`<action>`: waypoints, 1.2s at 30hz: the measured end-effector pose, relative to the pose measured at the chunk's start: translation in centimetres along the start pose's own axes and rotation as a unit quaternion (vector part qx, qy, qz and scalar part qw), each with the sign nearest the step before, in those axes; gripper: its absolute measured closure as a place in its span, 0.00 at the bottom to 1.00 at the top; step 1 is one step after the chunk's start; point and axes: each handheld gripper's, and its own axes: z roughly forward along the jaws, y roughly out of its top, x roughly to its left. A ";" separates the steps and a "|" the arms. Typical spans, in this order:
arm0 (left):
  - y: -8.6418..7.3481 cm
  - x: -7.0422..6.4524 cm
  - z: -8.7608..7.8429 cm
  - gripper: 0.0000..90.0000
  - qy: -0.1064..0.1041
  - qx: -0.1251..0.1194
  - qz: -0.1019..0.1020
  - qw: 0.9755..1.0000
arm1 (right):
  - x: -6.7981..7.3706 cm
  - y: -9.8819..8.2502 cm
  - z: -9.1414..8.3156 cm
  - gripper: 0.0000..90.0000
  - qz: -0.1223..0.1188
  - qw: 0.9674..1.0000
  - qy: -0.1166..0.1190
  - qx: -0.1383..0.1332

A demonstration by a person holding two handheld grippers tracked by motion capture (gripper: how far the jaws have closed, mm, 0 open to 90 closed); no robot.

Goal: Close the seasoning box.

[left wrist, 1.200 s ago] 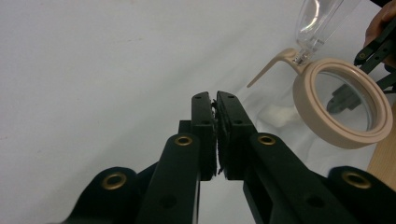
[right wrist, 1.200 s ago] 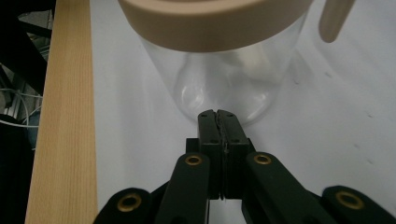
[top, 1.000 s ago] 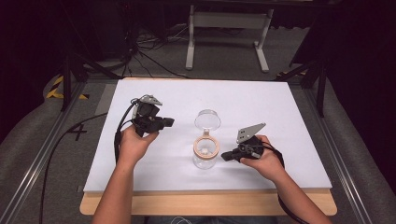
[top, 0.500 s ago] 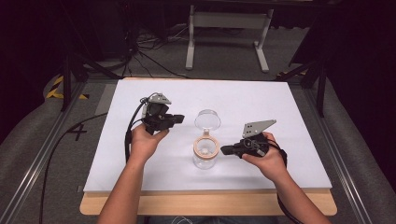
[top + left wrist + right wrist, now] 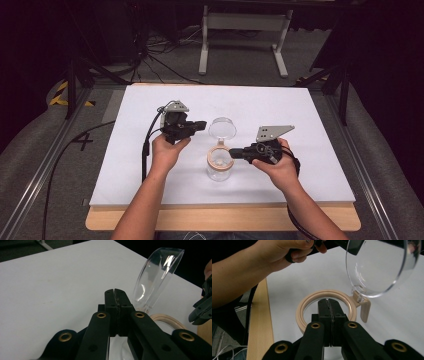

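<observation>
A clear glass jar (image 5: 219, 170) with a beige rim ring (image 5: 220, 157) stands mid-table on the white sheet. Its clear round lid (image 5: 222, 128) is swung up and back on a hinge. My left gripper (image 5: 202, 124) is shut and empty, its tips just left of the raised lid. In the left gripper view the closed jaws (image 5: 115, 291) point past the lid (image 5: 157, 275). My right gripper (image 5: 232, 154) is shut and empty, tips at the right side of the rim. In the right gripper view the jaws (image 5: 328, 300) hover over the ring (image 5: 304, 307), below the lid (image 5: 379, 267).
The white sheet (image 5: 150, 100) covers a wooden table (image 5: 225, 222) whose front edge shows below it. A black cable (image 5: 146, 150) trails from the left gripper along the forearm. A metal stand (image 5: 242, 30) sits on the floor beyond the table.
The left hand has moved right, bringing its gripper close to the raised lid. The right hand has lifted a little above the jar's rim. Both grippers stayed shut.
</observation>
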 end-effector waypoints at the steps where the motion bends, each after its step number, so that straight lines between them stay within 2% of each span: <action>1: 0.0 -0.1 0.2 0.99 -0.002 0.005 -0.002 1.000 | 0.1 0.1 0.2 1.00 -0.003 1.000 0.000 -0.001; 5: -0.1 -0.1 0.6 0.99 -0.013 0.007 0.000 1.000 | 0.2 0.3 0.5 1.00 -0.005 1.000 -0.003 -0.004; 13: 0.1 -0.5 0.4 0.98 -0.014 0.008 0.011 1.000 | 0.0 0.2 0.4 1.00 0.004 1.000 -0.008 -0.008; 20: 0.2 -1.1 0.1 0.98 -0.020 0.017 0.036 0.999 | -0.1 0.3 0.2 1.00 0.006 1.000 -0.008 -0.012; 27: 0.5 -1.7 -0.9 0.97 -0.011 0.029 0.054 0.998 | 0.0 0.3 0.2 1.00 0.007 1.000 -0.004 -0.010; 31: 0.6 -1.7 -1.2 0.97 -0.020 0.028 0.057 0.998 | 0.0 0.3 0.2 1.00 0.006 1.000 -0.003 -0.006; 36: 0.7 -1.9 -1.6 0.96 -0.012 0.039 0.067 0.997 | 0.0 0.2 0.2 1.00 0.007 1.000 -0.002 0.000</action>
